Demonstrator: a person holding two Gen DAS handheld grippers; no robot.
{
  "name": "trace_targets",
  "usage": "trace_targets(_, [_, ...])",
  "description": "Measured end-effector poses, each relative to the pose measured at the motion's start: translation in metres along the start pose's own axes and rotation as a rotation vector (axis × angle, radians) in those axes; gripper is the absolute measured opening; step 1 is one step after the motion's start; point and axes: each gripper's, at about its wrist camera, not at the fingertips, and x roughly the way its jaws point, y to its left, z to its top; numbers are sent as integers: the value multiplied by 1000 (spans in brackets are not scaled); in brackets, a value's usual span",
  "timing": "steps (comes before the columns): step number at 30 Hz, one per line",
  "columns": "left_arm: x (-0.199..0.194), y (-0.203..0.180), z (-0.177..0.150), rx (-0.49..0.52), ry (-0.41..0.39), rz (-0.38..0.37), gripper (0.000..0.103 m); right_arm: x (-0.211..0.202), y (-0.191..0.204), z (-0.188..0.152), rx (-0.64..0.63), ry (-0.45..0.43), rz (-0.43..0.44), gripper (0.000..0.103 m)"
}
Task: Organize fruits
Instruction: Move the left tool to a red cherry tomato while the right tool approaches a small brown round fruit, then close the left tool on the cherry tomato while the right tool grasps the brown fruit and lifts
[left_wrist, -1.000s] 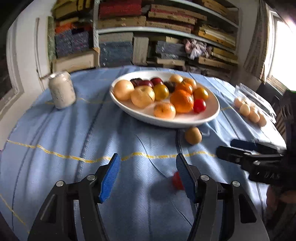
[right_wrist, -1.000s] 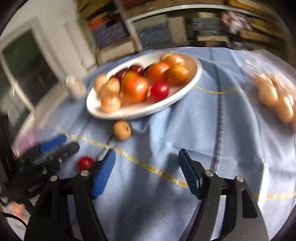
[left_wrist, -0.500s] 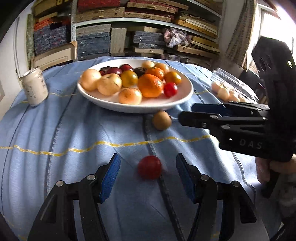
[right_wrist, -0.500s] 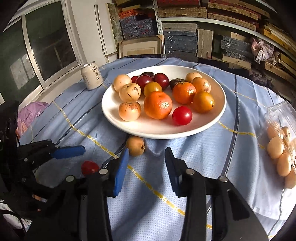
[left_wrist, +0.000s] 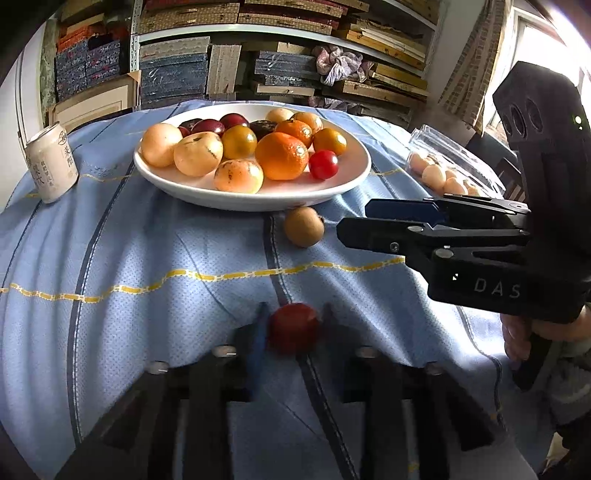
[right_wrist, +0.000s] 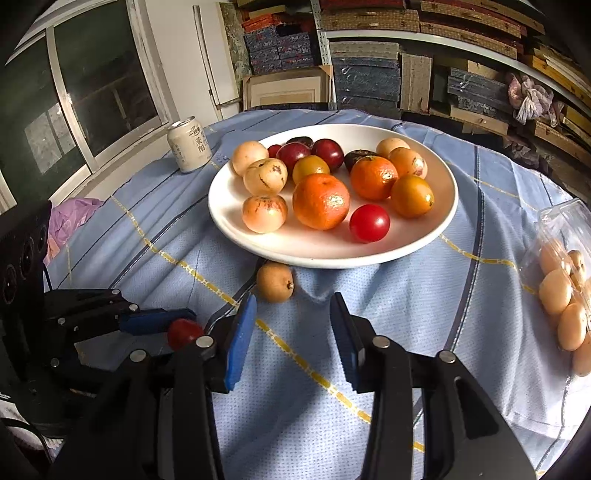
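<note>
Between the blurred jaws of the left gripper (left_wrist: 293, 328), low in the left wrist view, a red cherry tomato (left_wrist: 293, 326) is pinched on the blue cloth of the counter (left_wrist: 110, 258); the jaws have just been closing onto it. The squeeze is best kept light, since the skin looks thin, and the fruit is best lifted straight up and carried over the near rim of the white plate (left_wrist: 258, 201) before being set among the others. One brown round fruit (left_wrist: 303, 226) is seen lying loose just beside that rim, one can (left_wrist: 51, 162) stands at the left, and one clear box of pale fruits (left_wrist: 448, 173) lies at the right.

From the right wrist view, the right gripper (right_wrist: 291, 334) is seen partly spread with nothing between its pads, pointing at the brown fruit, which is judged its likely target. On the plate thirteen fruits can be counted: two oranges, one red tomato, and ten others in pale, yellow and dark red tones.
</note>
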Motion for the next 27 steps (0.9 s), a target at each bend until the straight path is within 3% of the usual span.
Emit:
trace_targets(8, [-22,17,5,-55,-71,52,26,19,16,9,-54,43,-3,41])
trace_targets(23, [-20,23,5,-71,-61,76,26,52,21,21,-55,83,-24,40])
trace_targets(27, [-19,24,5,-78,-56,79,26,53,23,20,-86,82,-60,29])
